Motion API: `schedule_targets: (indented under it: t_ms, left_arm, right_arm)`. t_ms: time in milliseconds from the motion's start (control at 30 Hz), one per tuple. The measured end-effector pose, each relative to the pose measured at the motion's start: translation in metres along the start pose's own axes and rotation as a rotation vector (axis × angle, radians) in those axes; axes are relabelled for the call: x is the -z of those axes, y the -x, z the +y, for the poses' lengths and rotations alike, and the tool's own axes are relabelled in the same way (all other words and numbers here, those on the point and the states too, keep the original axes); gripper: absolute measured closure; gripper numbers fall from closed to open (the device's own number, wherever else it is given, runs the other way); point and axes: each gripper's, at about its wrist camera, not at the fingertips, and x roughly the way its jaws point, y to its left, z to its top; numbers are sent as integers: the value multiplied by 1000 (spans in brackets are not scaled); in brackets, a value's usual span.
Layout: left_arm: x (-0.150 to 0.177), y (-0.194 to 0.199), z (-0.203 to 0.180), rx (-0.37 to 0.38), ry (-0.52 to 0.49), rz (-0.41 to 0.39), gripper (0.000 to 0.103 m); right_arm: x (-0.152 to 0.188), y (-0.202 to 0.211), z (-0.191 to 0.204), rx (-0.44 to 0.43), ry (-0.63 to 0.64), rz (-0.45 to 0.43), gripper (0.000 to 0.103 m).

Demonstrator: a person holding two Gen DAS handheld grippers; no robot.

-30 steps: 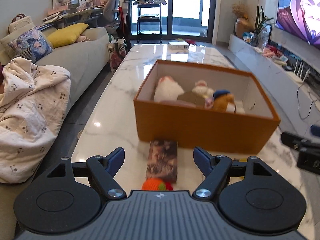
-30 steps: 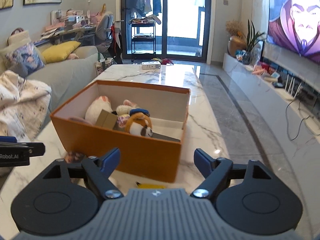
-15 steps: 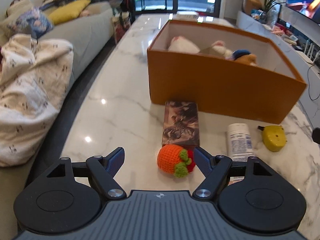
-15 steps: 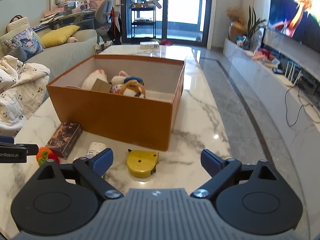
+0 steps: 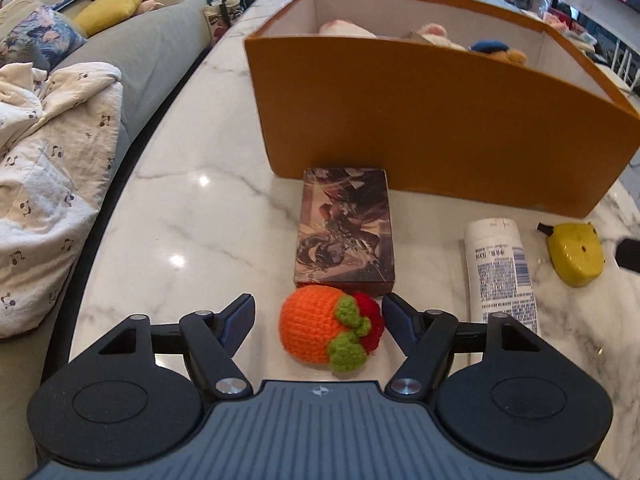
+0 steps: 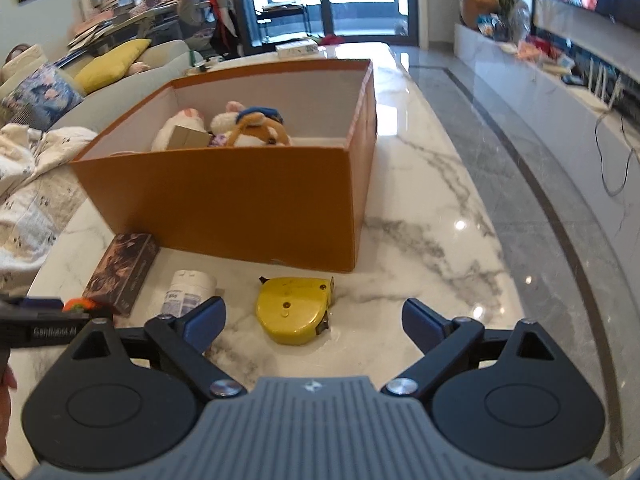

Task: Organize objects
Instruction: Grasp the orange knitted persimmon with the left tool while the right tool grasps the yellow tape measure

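Note:
An orange crocheted fruit [image 5: 326, 328] with green leaves and a red part lies on the marble table [image 5: 192, 208] between the fingers of my left gripper [image 5: 319, 314]. Its jaws are closing; a gap shows on the left side, while the right pad is close to the red part. Beyond it lie a printed card box [image 5: 346, 224], a white bottle [image 5: 500, 272] and a yellow tape measure [image 5: 576, 252]. In the right wrist view the tape measure [image 6: 294, 310] lies between the wide-open fingers of my right gripper [image 6: 314, 316], untouched. The orange box [image 6: 240, 192] holds plush toys [image 6: 256, 128].
A grey sofa [image 5: 132, 52] with a white blanket [image 5: 44, 152] and cushions runs along the table's left side. A grey floor strip [image 6: 540, 184] and a low white TV bench [image 6: 560, 80] lie to the right. A small white box [image 6: 298, 47] sits at the table's far end.
Both grippers have sunk and tilted down toward the table. The crocheted fruit has come between the left fingers, which have narrowed. The tape measure has come between the right fingers, which have widened.

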Motion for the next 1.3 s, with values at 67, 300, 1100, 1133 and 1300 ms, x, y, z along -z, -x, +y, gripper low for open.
schedule_targets:
  t_ms: [67, 300, 1100, 1133, 1300]
  left_arm:
    - [1, -3, -2, -5, -16, 9, 25]
    - [2, -3, -2, 5, -20, 13, 28]
    - [-3, -3, 12, 45, 34, 31, 42]
    - [-3, -3, 12, 44, 31, 30, 42]
    - [-3, 1, 9, 39, 18, 15, 42]
  right_arm:
    - [-1, -9, -1, -7, -30, 7, 8]
    - [-6, -39, 10, 22, -64, 62, 17]
    - [5, -56, 46, 105, 107, 66, 47]
    - [6, -56, 47, 99, 110, 67, 47]
    - [10, -54, 54, 85, 127, 66, 47]
